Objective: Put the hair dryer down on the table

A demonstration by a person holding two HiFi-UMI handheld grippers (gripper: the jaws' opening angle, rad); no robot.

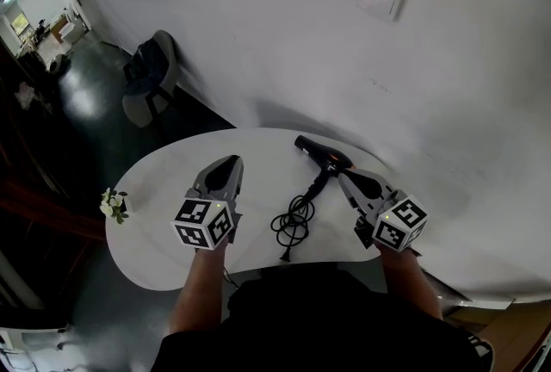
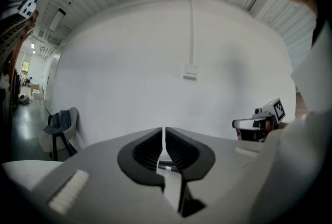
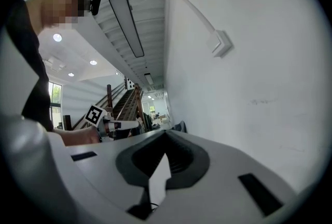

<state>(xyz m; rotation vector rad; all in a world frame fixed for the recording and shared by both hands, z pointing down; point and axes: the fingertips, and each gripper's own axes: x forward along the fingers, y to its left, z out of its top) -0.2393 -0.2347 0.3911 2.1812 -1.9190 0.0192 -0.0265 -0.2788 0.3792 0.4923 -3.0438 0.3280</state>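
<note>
The hair dryer [image 1: 325, 158] lay flat on the white table [image 1: 164, 189], well in from the edge and close to the wall; by my judgement the setting-down itself was already done. Its barrel ran across the tabletop from far-left to near-right as I looked down on it; its handle pointed back towards me, and the cord [image 1: 293, 224] trailed from the handle into a loose coil near the table's front edge, between my two hands. My right gripper [image 1: 343, 176] was plainly the nearer one; its tips sat just beside the handle, on the right of it, though I could not tell whether they touched it; its jaws were closed to a point with nothing between them. My left gripper [image 1: 233, 160] was held apart from the dryer, off to its left, above bare table; its jaws were pressed together too, with only a hairline between the pads, and gripped nothing. Any further handling would have fallen to the right hand, reaching left across the handle.
</note>
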